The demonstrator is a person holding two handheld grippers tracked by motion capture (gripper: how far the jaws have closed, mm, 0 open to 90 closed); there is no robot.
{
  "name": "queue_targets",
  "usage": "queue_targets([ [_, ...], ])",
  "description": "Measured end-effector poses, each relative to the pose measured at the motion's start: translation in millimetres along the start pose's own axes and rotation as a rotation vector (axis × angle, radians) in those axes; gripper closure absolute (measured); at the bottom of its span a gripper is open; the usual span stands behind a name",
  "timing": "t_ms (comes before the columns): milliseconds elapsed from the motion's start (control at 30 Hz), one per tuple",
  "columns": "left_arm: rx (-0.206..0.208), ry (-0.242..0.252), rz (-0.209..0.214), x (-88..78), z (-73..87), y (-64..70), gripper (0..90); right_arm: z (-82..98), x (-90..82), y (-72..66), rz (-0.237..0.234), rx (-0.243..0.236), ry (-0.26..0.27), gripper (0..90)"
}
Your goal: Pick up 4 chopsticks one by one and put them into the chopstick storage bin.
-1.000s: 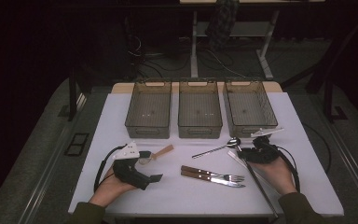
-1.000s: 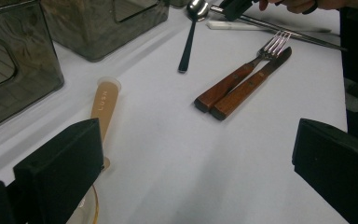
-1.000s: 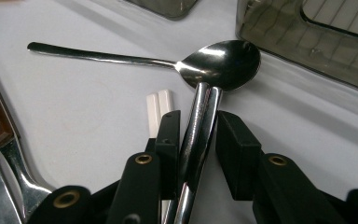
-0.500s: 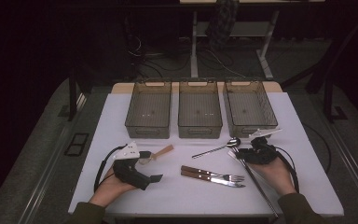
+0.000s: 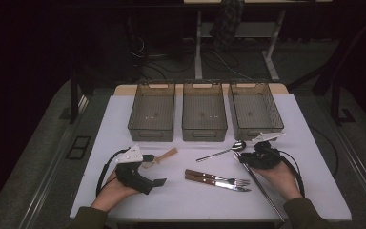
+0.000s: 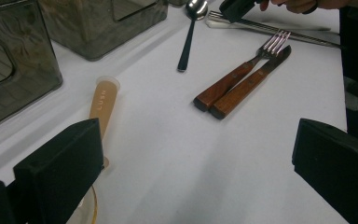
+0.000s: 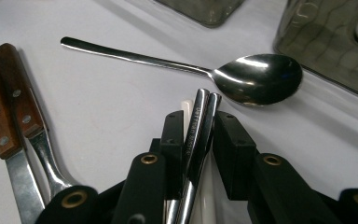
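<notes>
Steel chopsticks [image 7: 198, 126] sit pinched between the jaws of the right gripper [image 7: 200, 128], at the table's right side just before the right-hand bin [image 5: 255, 111]. A spoon [image 7: 256, 78] lies just past the tips, a wooden-handled knife [image 5: 214, 181] and fork [image 5: 218, 177] nearby. Across the table [image 5: 310, 191] the left gripper [image 6: 191, 154] stands spread, holding nothing, beside a tan-handled tool [image 6: 103, 103].

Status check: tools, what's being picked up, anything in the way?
Right tool closed around metal chopsticks. Left tool open, idle near wooden spoon. Spoon just ahead, not blocking.
</notes>
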State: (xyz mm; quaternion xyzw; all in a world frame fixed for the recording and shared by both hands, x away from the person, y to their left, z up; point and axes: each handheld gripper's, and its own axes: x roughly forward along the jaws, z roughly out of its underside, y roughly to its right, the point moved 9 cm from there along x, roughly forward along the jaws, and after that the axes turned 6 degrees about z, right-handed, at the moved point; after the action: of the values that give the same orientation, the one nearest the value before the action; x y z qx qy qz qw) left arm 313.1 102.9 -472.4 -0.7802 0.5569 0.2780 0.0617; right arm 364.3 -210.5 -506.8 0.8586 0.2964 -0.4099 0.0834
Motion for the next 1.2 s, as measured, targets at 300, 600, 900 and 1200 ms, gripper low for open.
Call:
queue_targets([
  [300, 0.002, -0.005, 0.0, 0.2, 0.4, 0.1, 0.2, -1.7, 1.4, -6.9, -0.01, -0.029, 0.005, 73.7],
  [600, 0.001, -0.004, 0.001, 0.2, 0.4, 0.1, 0.2, -2.5, 2.3, -11.6, -0.019, -0.047, 0.008, 72.5],
  [900, 0.003, -0.005, 0.002, 0.3, 0.5, 0.2, 0.2, -3.4, 1.3, -13.1, -0.029, -0.05, 0.016, 72.0],
  [1200, 0.001, -0.004, 0.001, 0.2, 0.3, 0.2, 0.2, -4.7, 0.8, -17.1, -0.034, -0.071, 0.024, 76.0],
])
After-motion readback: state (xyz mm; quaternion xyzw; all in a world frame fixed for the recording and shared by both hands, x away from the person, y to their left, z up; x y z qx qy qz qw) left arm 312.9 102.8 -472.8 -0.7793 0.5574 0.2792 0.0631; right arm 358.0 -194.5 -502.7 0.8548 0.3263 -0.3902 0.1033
